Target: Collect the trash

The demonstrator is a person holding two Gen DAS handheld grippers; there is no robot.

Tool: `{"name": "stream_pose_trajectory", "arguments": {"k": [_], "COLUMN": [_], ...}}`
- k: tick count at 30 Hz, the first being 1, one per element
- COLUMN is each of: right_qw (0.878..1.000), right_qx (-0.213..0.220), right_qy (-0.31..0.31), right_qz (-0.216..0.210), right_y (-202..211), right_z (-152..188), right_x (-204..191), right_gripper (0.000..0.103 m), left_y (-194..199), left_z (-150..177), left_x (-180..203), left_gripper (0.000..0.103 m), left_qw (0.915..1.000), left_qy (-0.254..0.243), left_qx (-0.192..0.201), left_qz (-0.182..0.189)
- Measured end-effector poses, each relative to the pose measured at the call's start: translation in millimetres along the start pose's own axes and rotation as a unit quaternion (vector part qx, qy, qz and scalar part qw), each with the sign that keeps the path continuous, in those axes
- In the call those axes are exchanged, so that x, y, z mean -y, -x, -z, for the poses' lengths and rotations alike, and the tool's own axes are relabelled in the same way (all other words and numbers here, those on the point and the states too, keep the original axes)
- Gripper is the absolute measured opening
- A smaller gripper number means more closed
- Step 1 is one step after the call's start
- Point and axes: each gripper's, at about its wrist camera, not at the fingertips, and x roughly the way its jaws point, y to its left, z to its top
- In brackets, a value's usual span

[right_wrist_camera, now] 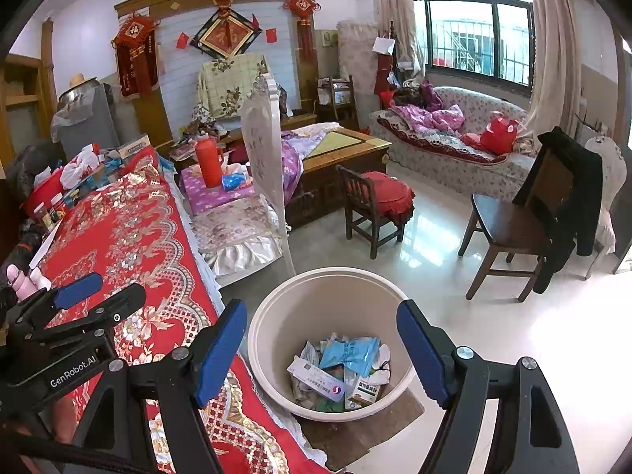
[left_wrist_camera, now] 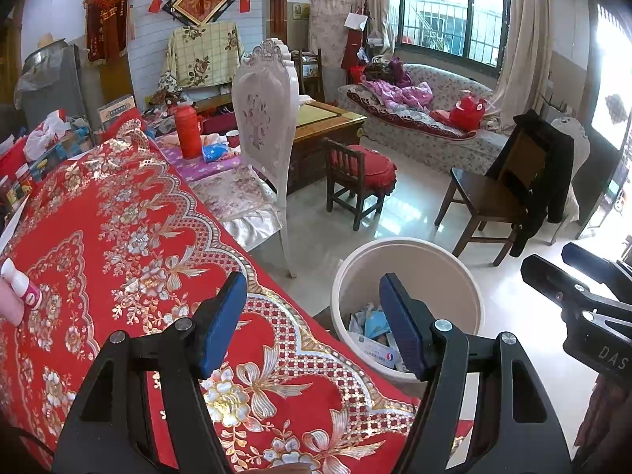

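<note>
The left claw hangs with jaws apart over the edge of the red-clothed desk. The right claw is also apart, empty, directly above the bin, where the trash lies.

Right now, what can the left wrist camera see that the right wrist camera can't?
Only the left wrist view shows the small pink-labelled bottle close up at the tablecloth's edge. Only the right wrist view looks down onto the blue wrapper and boxes inside the bin. Both show the cream trash bin, red tablecloth, and both open grippers.
</note>
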Motion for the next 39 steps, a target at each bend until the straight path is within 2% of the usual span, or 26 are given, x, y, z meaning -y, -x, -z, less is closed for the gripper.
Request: {"name": "stream_pose_trajectory", "arguments": {"k": [24, 39], "right_qw": [1.000, 1.000], "right_qx": [-0.008, -0.009], "right_qy": [-0.004, -0.005], "right_qz": [0.002, 0.002], "right_y": [-7, -8], "right_z": [15, 12], "right_x": [2, 3], "right_gripper": [0.076, 0.076], "left_y": [-5, -7], "left_z": [6, 6], "left_x": [-3, -5], "left_gripper": [0.069, 0.069], "left_qw": [1.0000, 1.0000], "left_qy": [0.000, -0.001], "left_qx": [-0.005, -0.006], "left_qz": [-0.003, -0.004]}}
